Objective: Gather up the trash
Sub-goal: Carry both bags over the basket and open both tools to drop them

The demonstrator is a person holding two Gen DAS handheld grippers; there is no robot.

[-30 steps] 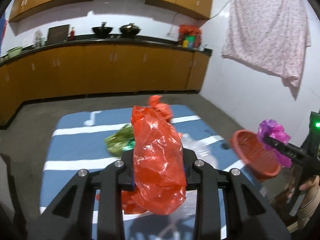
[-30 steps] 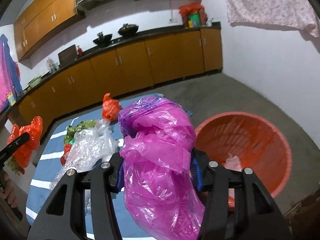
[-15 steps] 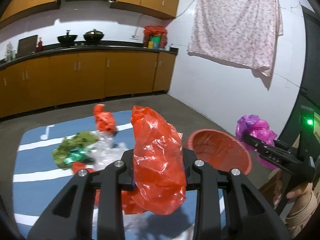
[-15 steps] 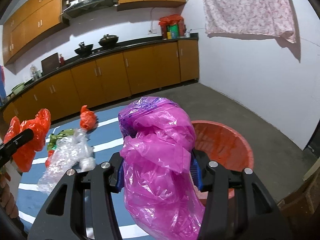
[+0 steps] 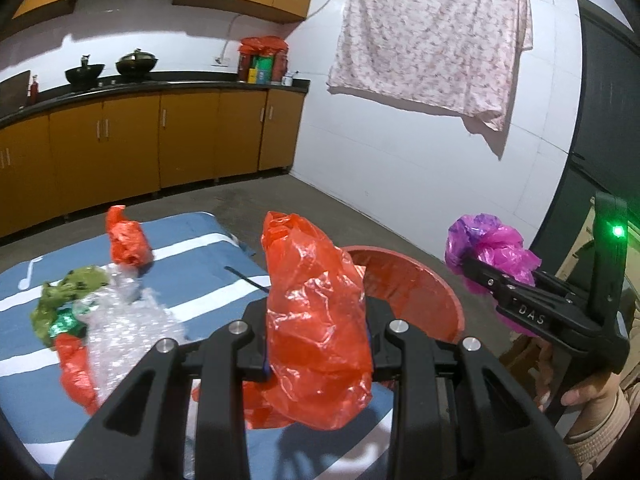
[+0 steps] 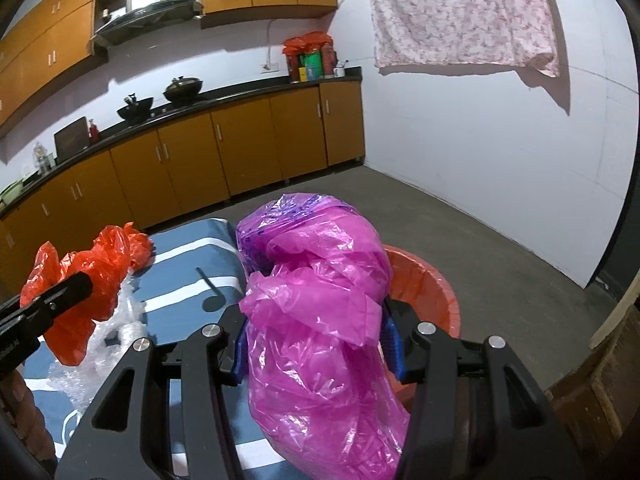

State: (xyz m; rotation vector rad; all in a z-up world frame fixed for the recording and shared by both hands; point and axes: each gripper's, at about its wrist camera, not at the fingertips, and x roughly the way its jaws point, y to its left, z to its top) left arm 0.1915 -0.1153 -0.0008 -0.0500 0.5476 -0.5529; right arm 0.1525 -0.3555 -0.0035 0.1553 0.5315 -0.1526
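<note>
Aloft, bagged claws [image 5: 316, 344] [image 6: 316, 344] beside basin [image 5: 424, 300].

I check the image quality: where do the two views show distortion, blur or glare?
Left wrist view: fisheye bends the counter line, dark corners; glossy highlights on the red bag; a green light glares on the right gripper. Right wrist view: the same curving, soft cabinets; sheen on the pink bag.

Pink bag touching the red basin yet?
Apart. Left wrist view shows the pink bag held in the right gripper, floor visible between it and the red basin.
</note>
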